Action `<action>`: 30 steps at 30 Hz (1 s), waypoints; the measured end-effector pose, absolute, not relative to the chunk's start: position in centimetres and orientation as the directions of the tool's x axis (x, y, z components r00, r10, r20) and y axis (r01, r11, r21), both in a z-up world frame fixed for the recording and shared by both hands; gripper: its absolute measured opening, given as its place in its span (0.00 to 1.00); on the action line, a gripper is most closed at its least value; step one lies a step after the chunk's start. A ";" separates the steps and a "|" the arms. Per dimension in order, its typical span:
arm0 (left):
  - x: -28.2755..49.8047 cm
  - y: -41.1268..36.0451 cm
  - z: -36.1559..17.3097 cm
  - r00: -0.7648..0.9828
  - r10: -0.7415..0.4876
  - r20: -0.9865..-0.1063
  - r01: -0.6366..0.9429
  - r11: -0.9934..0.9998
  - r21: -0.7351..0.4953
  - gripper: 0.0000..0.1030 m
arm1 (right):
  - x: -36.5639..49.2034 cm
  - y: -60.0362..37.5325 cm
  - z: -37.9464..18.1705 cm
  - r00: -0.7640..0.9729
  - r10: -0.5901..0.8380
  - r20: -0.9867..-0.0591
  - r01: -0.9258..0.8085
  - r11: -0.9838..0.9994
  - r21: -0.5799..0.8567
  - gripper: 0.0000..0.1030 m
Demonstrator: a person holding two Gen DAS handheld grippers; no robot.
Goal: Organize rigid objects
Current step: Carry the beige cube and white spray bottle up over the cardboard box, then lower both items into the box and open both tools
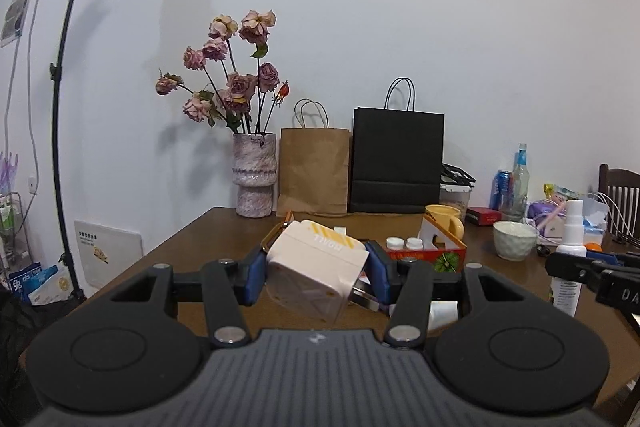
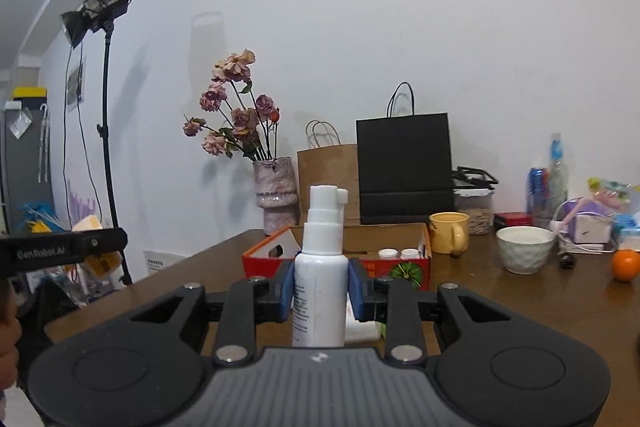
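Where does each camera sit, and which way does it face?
Left wrist: on the left gripper, facing the wall; it clamps a tilted white box.
Right wrist: on the right gripper, facing likewise; it clamps an upright spray bottle.
Shared: red tray, yellow mug, white bowl.

Both grippers: left gripper and right gripper have matte black linkages, silver pivot screws, blue fingers, ribbed grey housing.

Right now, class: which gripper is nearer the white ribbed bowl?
Right. The right gripper, shut on the spray bottle, sits just left of the white ribbed bowl. The left gripper, clamping the white box, is farther left.
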State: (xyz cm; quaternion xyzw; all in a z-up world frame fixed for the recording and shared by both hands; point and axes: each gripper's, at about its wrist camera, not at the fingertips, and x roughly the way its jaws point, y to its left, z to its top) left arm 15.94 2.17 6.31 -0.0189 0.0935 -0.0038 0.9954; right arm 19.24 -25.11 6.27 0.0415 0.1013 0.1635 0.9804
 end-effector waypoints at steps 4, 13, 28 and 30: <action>20.8 2.9 7.5 0.980 -0.036 -0.195 0.028 0.999 -0.045 0.50 | 24.7 -26.1 8.0 0.914 0.350 -0.205 -0.331 0.936 0.124 0.27; 36.2 4.0 9.4 0.926 -0.128 -0.356 0.119 0.992 -0.049 0.49 | 41.8 -27.8 11.7 0.805 0.425 -0.415 -0.387 0.905 0.177 0.26; 61.7 2.3 -0.8 0.468 0.016 -0.883 0.184 0.976 0.116 0.50 | 63.4 -22.3 1.1 0.512 0.128 -0.849 -0.306 0.951 -0.041 0.26; 62.3 1.8 -1.9 0.447 0.018 -0.894 0.220 0.967 0.130 0.50 | 64.0 -21.7 0.2 0.500 0.102 -0.860 -0.304 0.950 -0.065 0.27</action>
